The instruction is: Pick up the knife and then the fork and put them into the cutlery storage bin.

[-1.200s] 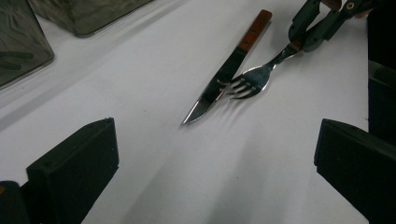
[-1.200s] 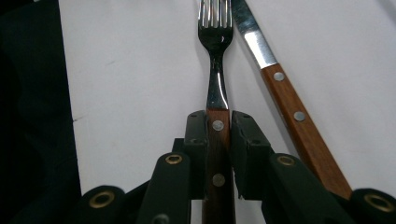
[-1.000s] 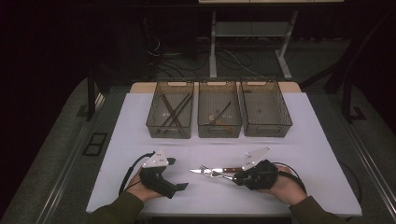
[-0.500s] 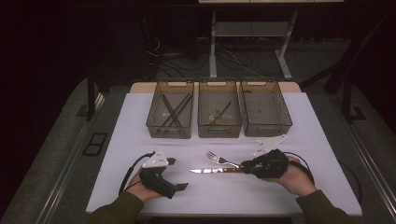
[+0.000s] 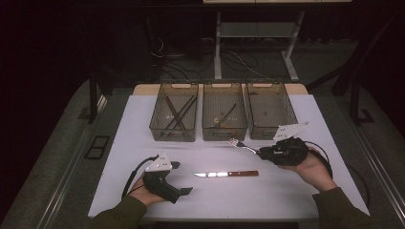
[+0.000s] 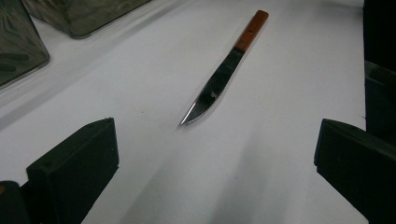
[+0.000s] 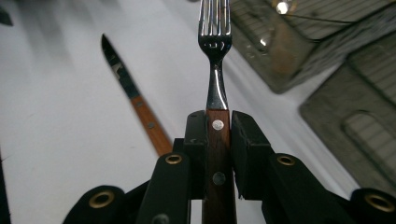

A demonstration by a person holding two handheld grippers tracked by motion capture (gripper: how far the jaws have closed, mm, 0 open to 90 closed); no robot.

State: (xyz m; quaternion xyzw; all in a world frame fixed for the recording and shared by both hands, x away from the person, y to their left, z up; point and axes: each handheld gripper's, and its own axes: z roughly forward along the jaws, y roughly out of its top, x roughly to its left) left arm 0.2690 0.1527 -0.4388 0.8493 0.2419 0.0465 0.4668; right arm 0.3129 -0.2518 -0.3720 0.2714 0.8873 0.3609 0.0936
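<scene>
My right gripper [image 5: 261, 151] is shut on the wooden handle of a fork [image 5: 240, 144]. It holds the fork above the white table [image 5: 124, 143], tines toward the left, just in front of the middle and right bins. In the right gripper view the jaws [image 7: 218, 128] clamp the handle and the fork's tines [image 7: 215, 28] point away from me. A knife [image 5: 227, 173] with a wooden handle lies flat on the table between the two hands, blade to the left. My left gripper [image 5: 181, 177] rests on the table, open, its jaws [image 6: 217, 158] wide apart with the knife [image 6: 219, 79] lying beyond them.
Three clear bins stand in a row at the back of the table: the left bin [image 5: 173, 132] holds dark utensils, the middle bin [image 5: 224, 133] a few pieces, and the right bin [image 5: 267, 132] is beside the fork. Dark floor surrounds the table.
My right gripper has lifted the fork from beside the knife and carried it right and back toward the bins. The knife stays on the table. The left gripper has not moved.
</scene>
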